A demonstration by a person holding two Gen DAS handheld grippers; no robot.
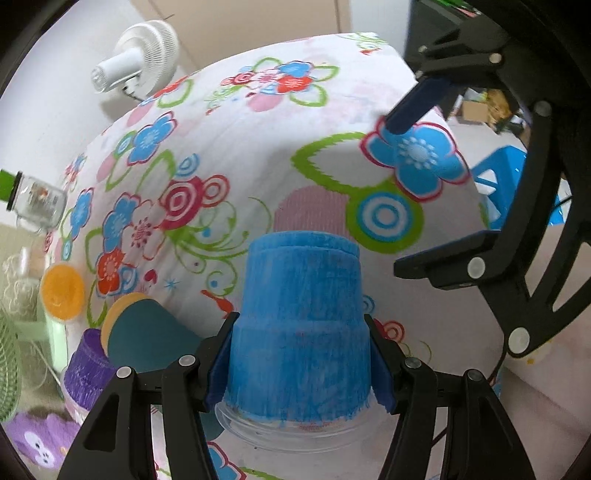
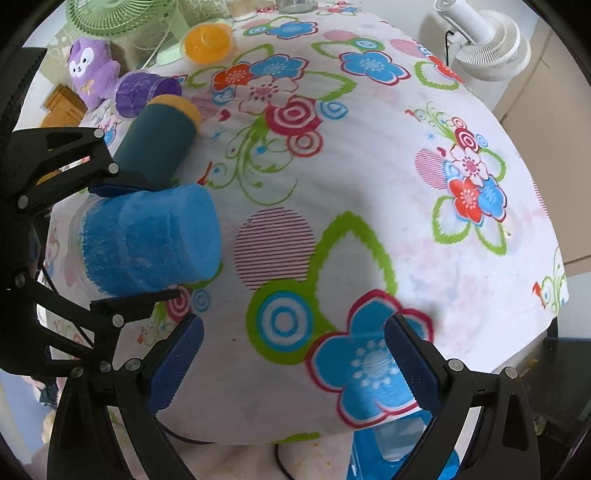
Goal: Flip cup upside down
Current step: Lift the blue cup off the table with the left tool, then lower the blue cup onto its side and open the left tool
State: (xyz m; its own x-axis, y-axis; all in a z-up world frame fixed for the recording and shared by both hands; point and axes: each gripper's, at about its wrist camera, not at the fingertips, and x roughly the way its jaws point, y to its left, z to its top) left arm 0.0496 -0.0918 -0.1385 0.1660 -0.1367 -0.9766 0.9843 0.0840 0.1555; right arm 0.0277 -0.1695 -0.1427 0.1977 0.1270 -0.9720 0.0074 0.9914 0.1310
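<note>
The blue cup (image 1: 299, 332) is a clear plastic cup painted blue. My left gripper (image 1: 301, 365) is shut on it, one pad on each side, with the clear rim toward the camera and the base pointing away. In the right wrist view the blue cup (image 2: 147, 243) lies on its side in the left gripper (image 2: 122, 251), above the flowered tablecloth (image 2: 369, 184). My right gripper (image 2: 291, 369) is open and empty over the near table edge. It shows in the left wrist view at upper right (image 1: 443, 177).
A dark teal cylinder (image 2: 159, 147) with a yellow end lies beside a purple cup (image 2: 144, 92) and an orange cup (image 2: 208, 38). A purple plush (image 2: 92, 70), a green fan (image 2: 122, 14) and a white fan (image 2: 484, 40) stand at the table's edges. A blue stool (image 2: 391, 443) is below.
</note>
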